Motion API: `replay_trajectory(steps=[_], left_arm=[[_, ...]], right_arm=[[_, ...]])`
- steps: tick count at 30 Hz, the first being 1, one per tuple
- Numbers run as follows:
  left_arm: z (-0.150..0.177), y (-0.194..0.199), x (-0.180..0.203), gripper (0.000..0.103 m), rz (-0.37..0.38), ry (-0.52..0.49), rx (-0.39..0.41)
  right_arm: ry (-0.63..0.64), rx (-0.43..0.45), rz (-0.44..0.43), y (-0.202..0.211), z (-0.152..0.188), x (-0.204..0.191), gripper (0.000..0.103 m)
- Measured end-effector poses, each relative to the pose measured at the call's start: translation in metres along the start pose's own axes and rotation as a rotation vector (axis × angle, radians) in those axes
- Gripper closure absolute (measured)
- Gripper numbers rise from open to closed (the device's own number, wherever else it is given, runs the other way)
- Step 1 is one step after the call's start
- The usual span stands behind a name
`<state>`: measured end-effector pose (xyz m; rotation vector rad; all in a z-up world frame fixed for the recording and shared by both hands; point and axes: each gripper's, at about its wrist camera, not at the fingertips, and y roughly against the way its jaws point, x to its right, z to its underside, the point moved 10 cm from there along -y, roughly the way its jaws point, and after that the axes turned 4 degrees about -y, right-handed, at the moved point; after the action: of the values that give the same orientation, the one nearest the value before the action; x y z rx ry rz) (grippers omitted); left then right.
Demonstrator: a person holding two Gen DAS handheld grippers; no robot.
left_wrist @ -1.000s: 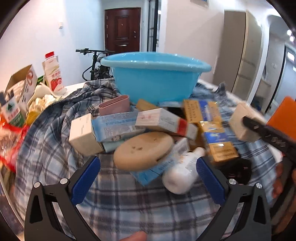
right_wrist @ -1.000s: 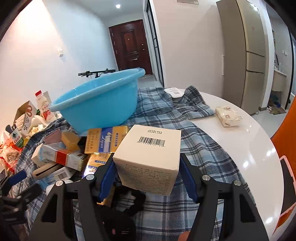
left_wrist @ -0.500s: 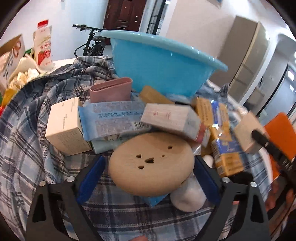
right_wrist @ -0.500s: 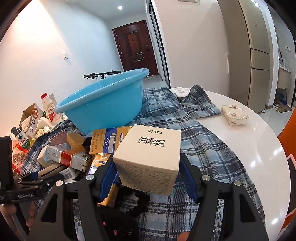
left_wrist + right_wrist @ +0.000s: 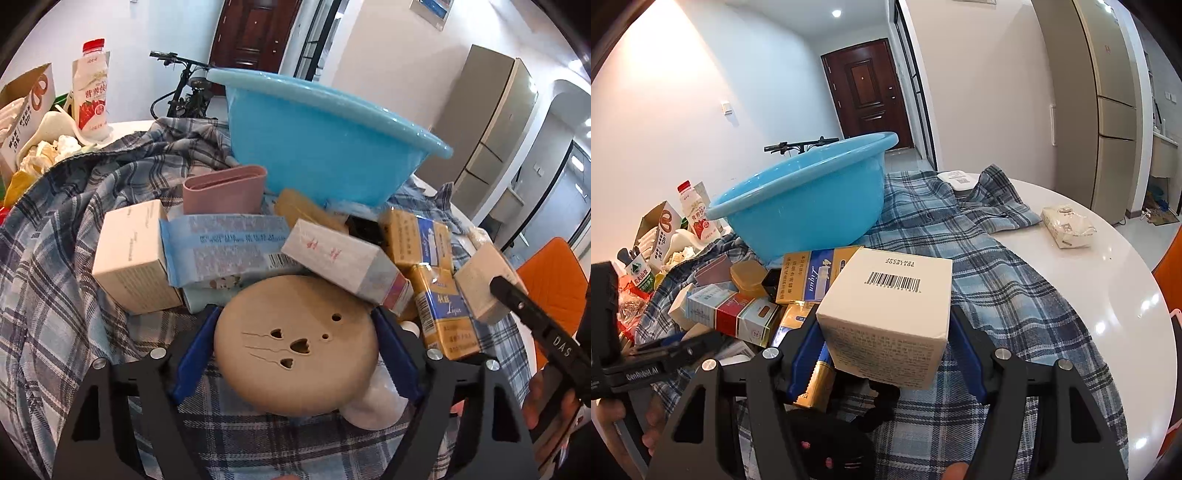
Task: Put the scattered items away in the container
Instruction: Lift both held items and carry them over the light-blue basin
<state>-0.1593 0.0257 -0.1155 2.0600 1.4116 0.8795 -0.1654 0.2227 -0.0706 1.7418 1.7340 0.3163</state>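
A tan round disc (image 5: pixel 295 347) with heart-shaped holes lies on the plaid cloth at the front of a heap of boxes. My left gripper (image 5: pixel 295 354) has it between its jaws, which are closing; the blue pads (image 5: pixel 195 350) meet its rim on both sides. My right gripper (image 5: pixel 886 350) is shut on a white box with a barcode (image 5: pixel 886 295), held above the cloth. That box (image 5: pixel 484 288) also shows at the right of the left wrist view. The blue basin (image 5: pixel 325 147) (image 5: pixel 812 210) stands behind the heap.
Cigarette cartons (image 5: pixel 424 240), a pink case (image 5: pixel 225 192), a cream box (image 5: pixel 129 258) and a white bottle (image 5: pixel 376 402) crowd the plaid cloth (image 5: pixel 997 295). A milk bottle (image 5: pixel 92 96) and cartons stand left. A tissue pack (image 5: pixel 1067 225) lies on the white table (image 5: pixel 1108 277). A black plush toy (image 5: pixel 827 443) sits under the right gripper.
My left gripper moved forward and down over the tan disc, and its jaws narrowed from wide open onto the disc's rim. The right gripper stayed put with the white box.
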Motion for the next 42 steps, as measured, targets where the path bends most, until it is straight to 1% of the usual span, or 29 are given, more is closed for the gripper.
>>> replay_trajectory(steps=[2,8,11,16,19,22,27,31,34,37,42], left_arm=[[0.002,-0.001,-0.002,0.025,-0.002,0.001,-0.008],[0.0,0.009,-0.001,0.026,-0.032,-0.013,0.029],[-0.002,0.02,0.002,0.026,-0.059,-0.038,0.06],[-0.011,0.048,0.008,0.026,-0.122,-0.101,0.135],[-0.027,0.071,0.016,0.026,-0.132,-0.124,0.2],[-0.046,0.086,0.023,0.026,-0.139,-0.145,0.249],[-0.077,0.102,0.029,0.026,-0.201,-0.183,0.326],[-0.1,0.103,0.025,0.026,-0.205,-0.18,0.356],[-0.12,0.1,0.019,0.026,-0.187,-0.143,0.371],[-0.139,0.097,0.014,0.026,-0.175,-0.129,0.373],[-0.171,0.094,0.011,0.025,-0.223,-0.135,0.417]], right_arm=[[0.001,-0.005,-0.002,0.0,0.002,0.0,0.036],[0.012,-0.002,-0.003,0.003,0.002,-0.004,0.036],[0.026,0.005,-0.004,0.008,0.0,-0.008,0.036],[0.055,0.023,-0.009,0.018,-0.006,-0.018,0.036],[0.073,0.04,-0.022,0.024,-0.012,-0.029,0.036],[0.106,0.068,-0.037,0.032,-0.025,-0.043,0.036],[0.17,0.131,-0.065,0.046,-0.061,-0.071,0.036],[0.215,0.156,-0.091,0.044,-0.087,-0.092,0.036],[0.243,0.156,-0.139,0.035,-0.108,-0.109,0.036],[0.257,0.152,-0.145,0.021,-0.126,-0.12,0.036],[0.315,0.178,-0.142,0.002,-0.144,-0.139,0.036]])
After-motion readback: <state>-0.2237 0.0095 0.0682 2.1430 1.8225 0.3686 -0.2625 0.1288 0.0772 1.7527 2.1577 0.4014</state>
